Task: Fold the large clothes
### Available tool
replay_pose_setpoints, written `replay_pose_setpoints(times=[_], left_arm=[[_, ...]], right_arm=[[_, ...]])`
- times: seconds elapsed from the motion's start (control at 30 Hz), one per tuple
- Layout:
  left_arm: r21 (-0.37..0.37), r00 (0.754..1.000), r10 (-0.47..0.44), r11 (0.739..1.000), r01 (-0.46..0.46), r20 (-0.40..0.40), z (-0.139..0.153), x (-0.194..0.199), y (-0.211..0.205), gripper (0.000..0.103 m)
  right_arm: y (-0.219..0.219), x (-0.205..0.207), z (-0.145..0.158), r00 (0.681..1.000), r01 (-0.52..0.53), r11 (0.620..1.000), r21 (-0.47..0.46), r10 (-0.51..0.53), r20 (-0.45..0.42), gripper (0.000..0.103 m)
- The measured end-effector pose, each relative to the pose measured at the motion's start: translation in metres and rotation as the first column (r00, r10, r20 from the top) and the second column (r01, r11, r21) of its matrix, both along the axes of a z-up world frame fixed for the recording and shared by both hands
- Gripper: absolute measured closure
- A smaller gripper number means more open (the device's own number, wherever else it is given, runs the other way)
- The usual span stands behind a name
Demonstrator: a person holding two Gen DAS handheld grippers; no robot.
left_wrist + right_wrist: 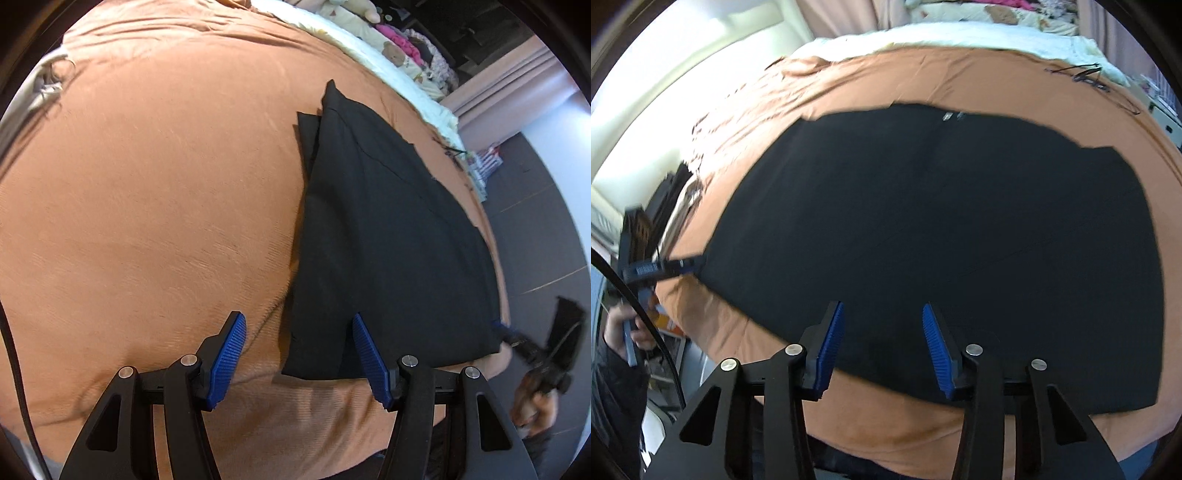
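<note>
Through my left wrist camera, my left gripper point(299, 334) hangs with its blue ribbed pads well apart and nothing clamped; the near left corner of the black folded garment point(388, 236) lies between them, untouched as far as I can see. The garment spreads from 6 o'clock up towards 1 o'clock over the orange bedspread point(147, 192). At 4 o'clock, blurred, my right hand point(535, 402) carries the right gripper to the cloth's far corner. A pale cream quilt point(369, 51) borders the bed at 1 o'clock.

Through my right wrist camera, my right gripper point(882, 339) stands part open above the garment point(942, 221), gripping nothing that I can see. The black cloth fills the middle of the bedspread point(886, 74). At 9 o'clock my left gripper meets the cloth's edge, my left hand point(624, 332) at 8 o'clock.
</note>
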State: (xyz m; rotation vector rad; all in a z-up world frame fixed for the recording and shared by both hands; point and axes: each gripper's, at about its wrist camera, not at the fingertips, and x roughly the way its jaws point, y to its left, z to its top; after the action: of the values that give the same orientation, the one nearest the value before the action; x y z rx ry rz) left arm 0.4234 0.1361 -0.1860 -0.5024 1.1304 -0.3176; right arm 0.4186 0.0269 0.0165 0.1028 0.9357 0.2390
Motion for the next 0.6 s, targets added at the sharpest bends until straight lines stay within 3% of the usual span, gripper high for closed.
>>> replay_pose_setpoints(times=[0.3, 0.47, 0.6], left_arm=[[-0.150, 0.999, -0.037, 0.988, 0.032, -0.030, -0.015, 0.010, -0.004, 0.041], [-0.149, 0.997, -0.057, 0.988, 0.050, -0.045, -0.023, 0.012, -0.013, 0.041], [-0.148, 0.998, -0.030, 0.989, 0.021, -0.057, -0.023, 0.010, -0.017, 0.054]], right_arm=[[-0.011, 0.012, -0.042, 0.997, 0.058, 0.998, -0.001, -0.058, -0.058, 0.073], [-0.012, 0.019, -0.039, 0.995, 0.072, 0.996, -0.045, -0.075, -0.060, 0.075], [-0.015, 0.040, -0.033, 0.994, 0.085, 0.994, -0.061, -0.089, -0.057, 0.079]])
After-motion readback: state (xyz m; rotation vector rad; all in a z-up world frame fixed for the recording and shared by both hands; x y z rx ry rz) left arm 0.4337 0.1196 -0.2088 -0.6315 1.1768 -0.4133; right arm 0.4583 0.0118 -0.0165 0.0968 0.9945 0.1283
